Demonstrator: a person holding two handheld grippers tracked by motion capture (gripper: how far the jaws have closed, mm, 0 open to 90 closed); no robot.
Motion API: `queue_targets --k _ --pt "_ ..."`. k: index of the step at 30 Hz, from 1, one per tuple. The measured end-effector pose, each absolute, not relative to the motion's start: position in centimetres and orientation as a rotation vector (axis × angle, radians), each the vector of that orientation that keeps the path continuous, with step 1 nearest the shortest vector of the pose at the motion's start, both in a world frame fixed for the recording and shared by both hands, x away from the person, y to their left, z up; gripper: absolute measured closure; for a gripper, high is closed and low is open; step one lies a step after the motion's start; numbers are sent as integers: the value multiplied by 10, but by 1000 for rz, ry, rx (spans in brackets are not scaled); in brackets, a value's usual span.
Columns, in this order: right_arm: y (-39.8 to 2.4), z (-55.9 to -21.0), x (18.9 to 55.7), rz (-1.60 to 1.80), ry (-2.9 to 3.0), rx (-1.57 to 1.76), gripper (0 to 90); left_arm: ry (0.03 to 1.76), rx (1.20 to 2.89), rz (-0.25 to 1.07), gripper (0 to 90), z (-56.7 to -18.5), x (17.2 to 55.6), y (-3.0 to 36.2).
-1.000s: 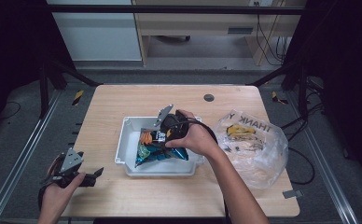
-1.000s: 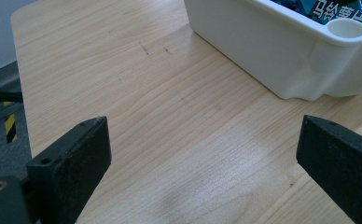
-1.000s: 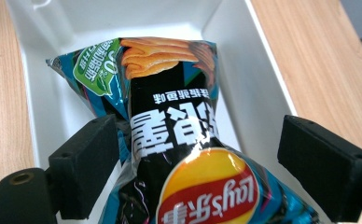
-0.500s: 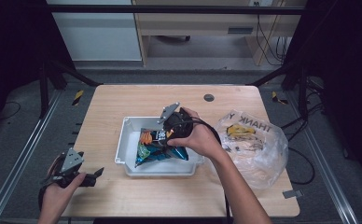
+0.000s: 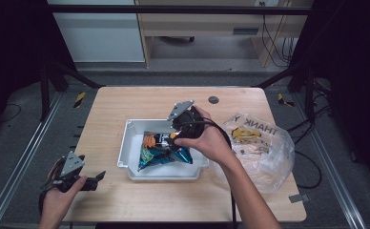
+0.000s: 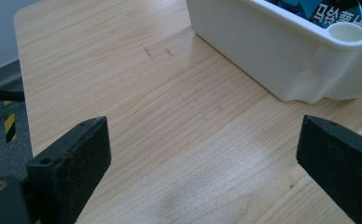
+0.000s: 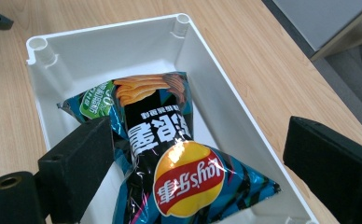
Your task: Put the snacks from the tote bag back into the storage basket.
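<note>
A white plastic bin (image 5: 126, 143) stands mid-table with a black and blue Lay's crisp bag (image 5: 161, 151) lying flat inside. My right gripper (image 5: 172, 137) hovers just over the bag, tilted down into the bin. In the right gripper view the bag (image 7: 188, 184) lies in the bin (image 7: 100, 30) below my right gripper (image 7: 202, 128). Its jaws have just been opening and stand wide apart, with no pad touching the bag. My left gripper (image 5: 96, 180) rests low at the table's front left, open with nothing between its fingers. The left gripper (image 6: 203, 123) faces bare wood and the bin's corner (image 6: 272, 60).
A crumpled clear plastic bag (image 5: 262, 143) printed THANK YOU, with yellow items inside, lies right of the bin by my right forearm. A small dark round disc (image 5: 213, 99) sits near the table's far edge. Black frame rails run along both sides of the table.
My right gripper has lifted a little from the crisp bag and drifted right and back over the bin. The bag stays in the bin. The left gripper has not moved.
</note>
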State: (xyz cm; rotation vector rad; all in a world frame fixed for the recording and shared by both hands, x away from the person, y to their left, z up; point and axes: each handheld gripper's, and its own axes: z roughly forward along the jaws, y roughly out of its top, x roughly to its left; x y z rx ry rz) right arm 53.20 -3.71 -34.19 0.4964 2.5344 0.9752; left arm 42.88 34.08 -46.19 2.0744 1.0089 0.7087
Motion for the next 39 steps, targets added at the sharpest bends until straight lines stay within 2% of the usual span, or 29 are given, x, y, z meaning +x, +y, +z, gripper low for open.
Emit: queue_targets --k 23,39 --pt "-66 -318 522 1049 2428 703 86 1015 2067 714 26 -460 428 343" --pt "-106 -297 505 1081 2299 816 83 1021 2067 717 26 -461 428 343"
